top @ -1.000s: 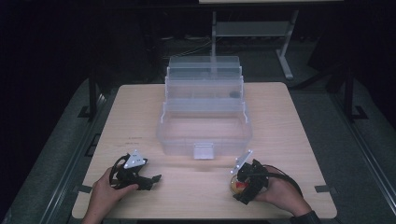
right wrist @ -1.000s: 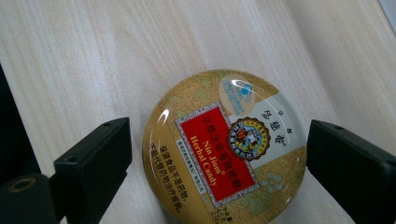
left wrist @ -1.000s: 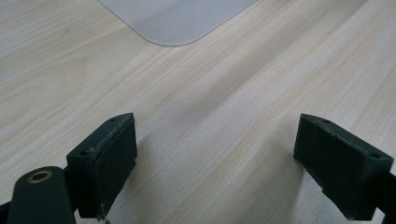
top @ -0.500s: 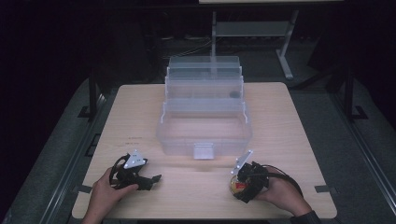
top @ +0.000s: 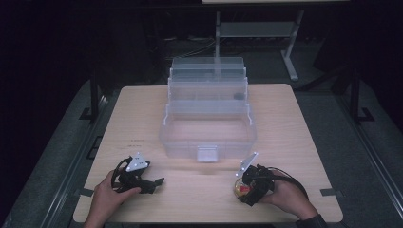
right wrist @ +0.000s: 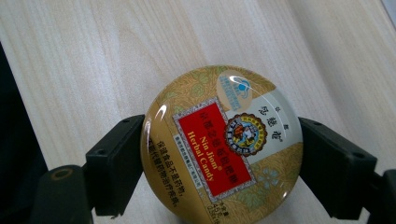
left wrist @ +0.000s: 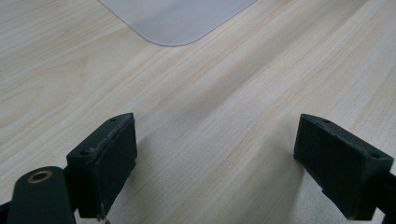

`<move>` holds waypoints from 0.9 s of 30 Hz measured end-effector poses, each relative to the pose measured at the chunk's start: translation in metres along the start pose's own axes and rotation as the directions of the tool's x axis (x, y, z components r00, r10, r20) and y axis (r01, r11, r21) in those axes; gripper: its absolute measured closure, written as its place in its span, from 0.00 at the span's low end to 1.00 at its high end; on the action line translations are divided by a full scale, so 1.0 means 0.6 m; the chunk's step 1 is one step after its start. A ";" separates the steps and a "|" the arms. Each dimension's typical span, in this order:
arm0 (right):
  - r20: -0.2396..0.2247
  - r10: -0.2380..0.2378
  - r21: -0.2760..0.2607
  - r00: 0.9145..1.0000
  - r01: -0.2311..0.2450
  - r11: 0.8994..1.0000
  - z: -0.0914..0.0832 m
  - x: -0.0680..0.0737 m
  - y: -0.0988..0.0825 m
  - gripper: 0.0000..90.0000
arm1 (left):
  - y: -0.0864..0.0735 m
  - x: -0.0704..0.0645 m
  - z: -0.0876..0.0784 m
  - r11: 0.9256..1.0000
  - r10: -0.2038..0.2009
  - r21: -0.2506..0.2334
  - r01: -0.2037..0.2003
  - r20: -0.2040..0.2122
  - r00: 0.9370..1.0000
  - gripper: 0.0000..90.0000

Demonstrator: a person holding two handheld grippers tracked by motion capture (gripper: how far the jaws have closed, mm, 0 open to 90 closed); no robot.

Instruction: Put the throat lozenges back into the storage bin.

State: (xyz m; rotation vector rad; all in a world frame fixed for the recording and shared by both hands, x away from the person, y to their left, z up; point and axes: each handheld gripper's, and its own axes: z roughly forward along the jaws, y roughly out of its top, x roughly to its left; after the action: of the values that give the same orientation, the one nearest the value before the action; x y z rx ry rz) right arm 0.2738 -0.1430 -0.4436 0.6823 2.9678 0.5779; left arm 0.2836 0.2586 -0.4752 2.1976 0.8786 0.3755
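A round golden herbal candy tin with a red label lies flat on the wooden table, and my right gripper is shut on it. Its jaws have just been closing, and a pad now presses each side of the tin. In the high view this right gripper is at the front right of the table, with the tin at its tips. My left gripper rests at the front left. Its jaws stand wide open over bare wood.
A clear plastic tiered organiser box stands open in the middle of the table, its trays stepping up towards the back. One rounded corner of the box lies ahead of the left gripper. A metal stand is behind the table.
Both hands stay where they were. The right gripper's jaws look drawn in tighter around the tin.
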 end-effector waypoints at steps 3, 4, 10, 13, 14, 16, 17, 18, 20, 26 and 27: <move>0.001 0.006 -0.003 1.000 -0.006 1.000 -0.003 -0.001 0.000 0.22 | 0.000 0.000 0.000 1.000 0.001 0.000 -0.001 0.000 1.000 0.14; 0.002 0.007 -0.003 1.000 -0.007 1.000 -0.004 -0.001 0.000 0.22 | 0.000 0.000 0.000 1.000 0.000 0.000 0.000 0.000 1.000 0.14; 0.008 0.005 -0.006 1.000 -0.005 1.000 -0.012 -0.003 0.002 0.22 | 0.000 0.000 0.000 1.000 0.000 0.000 0.000 0.000 1.000 0.14; 0.013 0.009 -0.012 1.000 -0.009 1.000 -0.018 -0.003 0.003 0.22 | 0.000 0.000 0.000 1.000 0.000 0.000 0.000 0.000 1.000 0.14; 0.015 0.008 -0.012 1.000 -0.008 1.000 -0.019 -0.003 0.003 0.22 | 0.000 0.000 0.000 1.000 0.000 0.000 0.000 0.000 1.000 0.14; 0.020 0.005 -0.011 1.000 -0.005 1.000 -0.021 -0.003 0.003 0.22 | 0.000 0.000 0.000 1.000 0.001 0.001 -0.001 0.000 1.000 0.14; 0.020 0.005 -0.011 1.000 -0.005 1.000 -0.021 -0.003 0.003 0.22 | 0.000 0.000 0.000 1.000 0.001 0.001 -0.001 0.000 1.000 0.14; 0.023 0.004 -0.013 1.000 -0.003 1.000 -0.024 -0.003 0.004 0.22 | 0.000 0.000 0.000 1.000 0.001 0.001 -0.001 0.000 1.000 0.14; 0.024 0.002 -0.014 1.000 -0.002 1.000 -0.027 -0.003 0.006 0.22 | 0.000 0.000 0.000 1.000 0.000 0.000 0.000 0.000 1.000 0.14; 0.029 -0.003 -0.021 1.000 0.003 1.000 -0.036 -0.003 0.010 0.22 | 0.000 0.000 0.000 1.000 0.000 0.000 0.000 0.000 1.000 0.14; 0.029 -0.003 -0.021 1.000 0.003 1.000 -0.036 -0.003 0.010 0.22 | 0.000 0.000 0.000 1.000 0.001 0.001 -0.001 0.000 1.000 0.14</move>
State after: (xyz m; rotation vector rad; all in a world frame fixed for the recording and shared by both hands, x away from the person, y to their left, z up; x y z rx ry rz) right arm 0.2754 -0.1465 -0.4214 0.6785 2.9313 0.5922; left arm 0.2836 0.2587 -0.4752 2.1983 0.8783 0.3756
